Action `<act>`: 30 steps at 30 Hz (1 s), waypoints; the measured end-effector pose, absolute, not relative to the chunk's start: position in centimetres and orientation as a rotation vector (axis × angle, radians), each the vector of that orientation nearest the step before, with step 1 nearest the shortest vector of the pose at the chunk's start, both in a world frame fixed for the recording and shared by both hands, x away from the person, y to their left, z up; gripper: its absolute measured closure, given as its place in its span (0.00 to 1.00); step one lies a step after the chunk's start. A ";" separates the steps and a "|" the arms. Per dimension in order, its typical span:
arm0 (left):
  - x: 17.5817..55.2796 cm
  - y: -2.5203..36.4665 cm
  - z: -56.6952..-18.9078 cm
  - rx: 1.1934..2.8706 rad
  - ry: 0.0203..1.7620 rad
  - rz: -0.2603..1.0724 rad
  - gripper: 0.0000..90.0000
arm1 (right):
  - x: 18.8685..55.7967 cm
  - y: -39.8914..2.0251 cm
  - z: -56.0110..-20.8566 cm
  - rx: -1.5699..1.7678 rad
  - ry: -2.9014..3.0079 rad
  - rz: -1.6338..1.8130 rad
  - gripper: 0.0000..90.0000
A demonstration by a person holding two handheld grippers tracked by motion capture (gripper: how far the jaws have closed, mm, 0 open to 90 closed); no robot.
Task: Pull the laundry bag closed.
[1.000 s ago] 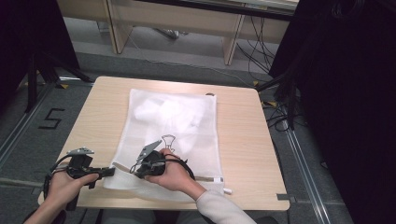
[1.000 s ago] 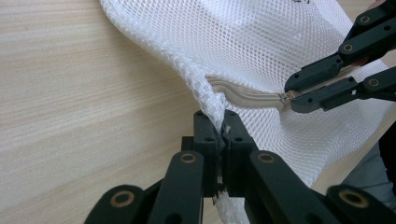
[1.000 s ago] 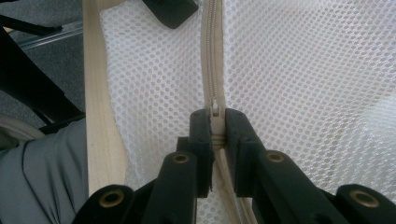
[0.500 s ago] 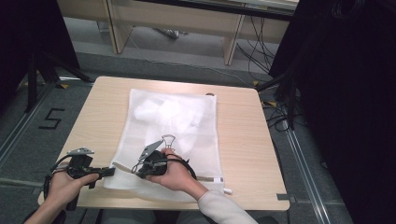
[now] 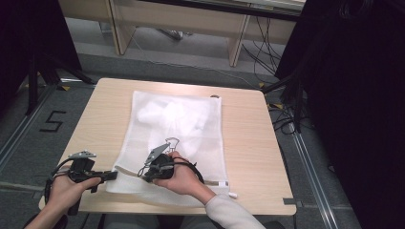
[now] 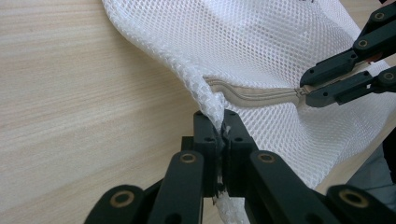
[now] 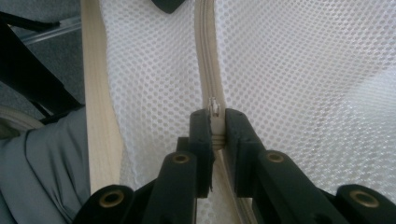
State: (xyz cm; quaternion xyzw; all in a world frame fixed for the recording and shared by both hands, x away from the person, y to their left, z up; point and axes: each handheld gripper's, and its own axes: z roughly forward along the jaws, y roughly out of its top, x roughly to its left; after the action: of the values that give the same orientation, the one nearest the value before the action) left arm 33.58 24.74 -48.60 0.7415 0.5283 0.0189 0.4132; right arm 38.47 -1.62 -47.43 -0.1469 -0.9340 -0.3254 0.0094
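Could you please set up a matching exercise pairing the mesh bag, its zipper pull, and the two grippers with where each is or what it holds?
Things:
1. left gripper
2. right gripper
3. mesh bag
4. zipper pull

States:
A. lies flat on the wooden table
B. shut on the bag's bunched corner
C. sits between the right gripper's jaw tips
D. shut on the zipper

Pairs: 1-B, 2-D, 3-A, 4-C

A light wooden table [image 5: 248, 143] carries a white mesh laundry bag [image 5: 191, 129] lying flat on it.
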 end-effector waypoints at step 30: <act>33.7 24.8 -48.7 1.868 1.338 0.023 0.96 | 38.4 -3.0 -46.9 -0.480 -2.925 -0.988 0.92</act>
State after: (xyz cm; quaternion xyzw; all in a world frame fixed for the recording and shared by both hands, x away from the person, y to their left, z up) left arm 33.66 24.85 -48.68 0.7418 0.5310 0.0091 0.4095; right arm 38.41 -2.96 -46.94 -0.1537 -0.9362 -0.3160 0.0084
